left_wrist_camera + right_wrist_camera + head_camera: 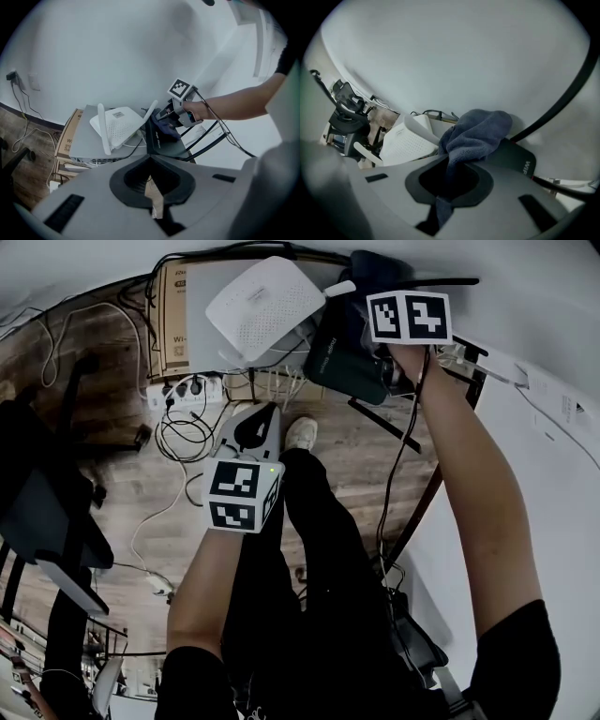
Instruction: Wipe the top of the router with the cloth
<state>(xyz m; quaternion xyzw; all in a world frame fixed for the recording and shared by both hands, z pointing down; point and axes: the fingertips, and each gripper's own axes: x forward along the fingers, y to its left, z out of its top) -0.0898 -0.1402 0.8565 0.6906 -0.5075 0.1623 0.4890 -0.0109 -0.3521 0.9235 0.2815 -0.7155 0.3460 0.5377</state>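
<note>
Right gripper view shows my right tongs (449, 164) clenched on the blue cloth (480, 129). The cloth bunches up out of the jaws and lies over the near end of the black router (515, 159). The white wall (454, 56) stands close behind it, so there is little room that way.

On the other side the white router (405, 140) sits just beside the black one, with an antenna (the nearer one) slanting towards the cloth.

From the head view, the white router rests on a grey unit (202, 348), and the black router's long edge runs right beside it. A thin black antenna (384, 425) sticks out over the wood floor (141, 484).

My left tongs (257, 427) hang well apart from all this, above the floor by my shoe (300, 434), jaws pressed together on nothing. Cables (183, 432) loop below the power strip (186, 390).
</note>
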